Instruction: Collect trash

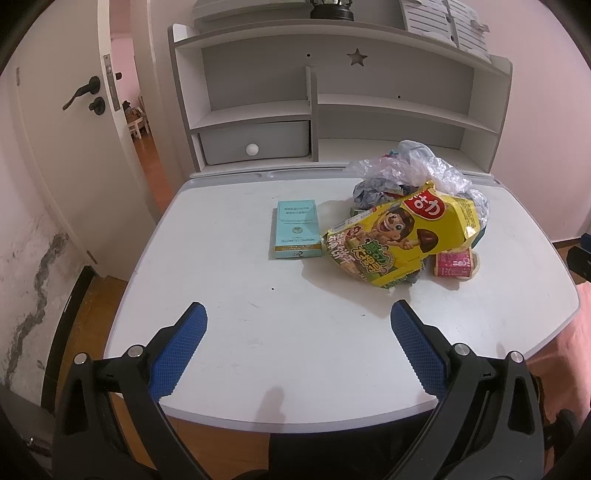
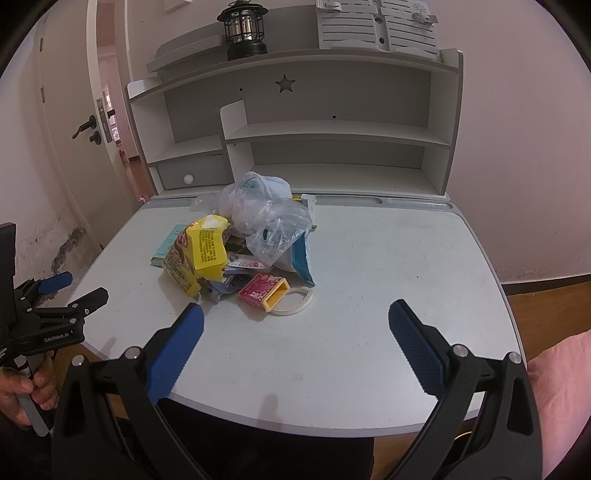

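**Two open hand-held grippers over a small heap of trash**

Nearest the lens in each wrist view are two blue-padded fingers spread wide with nothing between them: the left hand-held gripper (image 1: 298,314) and the right hand-held gripper (image 2: 295,314) both hang above the near edge of the white surface (image 1: 229,295), apart from everything on it.

The trash lies in one heap toward the back of the surface. One yellow snack bag (image 1: 402,236) leans at its front, one crumpled clear plastic bag (image 1: 413,171) sits behind and above it, and one small pink box (image 1: 453,263) lies at its right foot. One teal box (image 1: 297,229) lies flat just left of the heap, apart from the bag in the left view.

The right wrist view shows what the left does not: the pink box (image 2: 264,291) is open at one end with a yellow inside, one white ring (image 2: 293,301) lies touching it, a blue packet (image 2: 302,258) juts from under the plastic bag (image 2: 264,221), and one black lantern (image 2: 242,31) stands whole on top of the shelf unit (image 2: 332,129). It also catches the left hand-held gripper (image 2: 79,286) from the side at the frame's left edge, with a person's hand (image 2: 22,391) round its handle. There the teal box is mostly hidden behind the snack bag (image 2: 201,251).

The left view alone shows the teal box's whole face, and the one drawer (image 1: 255,142) head on
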Motion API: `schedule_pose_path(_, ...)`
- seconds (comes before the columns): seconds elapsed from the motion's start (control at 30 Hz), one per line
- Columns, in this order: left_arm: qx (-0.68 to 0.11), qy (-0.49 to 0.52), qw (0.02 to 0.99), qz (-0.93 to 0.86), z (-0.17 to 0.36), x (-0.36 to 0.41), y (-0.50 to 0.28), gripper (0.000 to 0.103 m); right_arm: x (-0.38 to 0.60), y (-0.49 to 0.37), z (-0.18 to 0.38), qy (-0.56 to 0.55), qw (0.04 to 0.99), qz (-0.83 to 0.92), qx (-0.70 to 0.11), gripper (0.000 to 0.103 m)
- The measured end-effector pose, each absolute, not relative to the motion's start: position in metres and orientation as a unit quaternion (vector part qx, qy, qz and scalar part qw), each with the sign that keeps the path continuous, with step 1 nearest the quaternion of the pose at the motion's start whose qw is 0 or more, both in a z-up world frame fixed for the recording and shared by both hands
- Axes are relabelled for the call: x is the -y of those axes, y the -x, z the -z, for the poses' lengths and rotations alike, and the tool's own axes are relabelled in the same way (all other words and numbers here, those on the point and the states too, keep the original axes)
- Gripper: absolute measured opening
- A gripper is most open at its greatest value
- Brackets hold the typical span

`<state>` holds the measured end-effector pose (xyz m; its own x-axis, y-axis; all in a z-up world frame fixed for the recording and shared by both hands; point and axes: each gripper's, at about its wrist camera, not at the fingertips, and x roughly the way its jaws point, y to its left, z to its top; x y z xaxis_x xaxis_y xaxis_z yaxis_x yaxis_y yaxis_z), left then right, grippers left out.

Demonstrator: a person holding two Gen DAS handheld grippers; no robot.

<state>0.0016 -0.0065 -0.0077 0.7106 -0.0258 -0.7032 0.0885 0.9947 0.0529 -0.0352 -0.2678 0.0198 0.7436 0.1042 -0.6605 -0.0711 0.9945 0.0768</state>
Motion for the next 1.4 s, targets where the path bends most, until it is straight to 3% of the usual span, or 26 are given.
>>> schedule_pose_path(1.4, -0.385, -0.045, 0.919, 0.073, 0.015, 0.015, -0.008, 0.097, 0.270, 0.036, -0.019, -0.025, 0.933, -0.045, -0.357, 0.097)
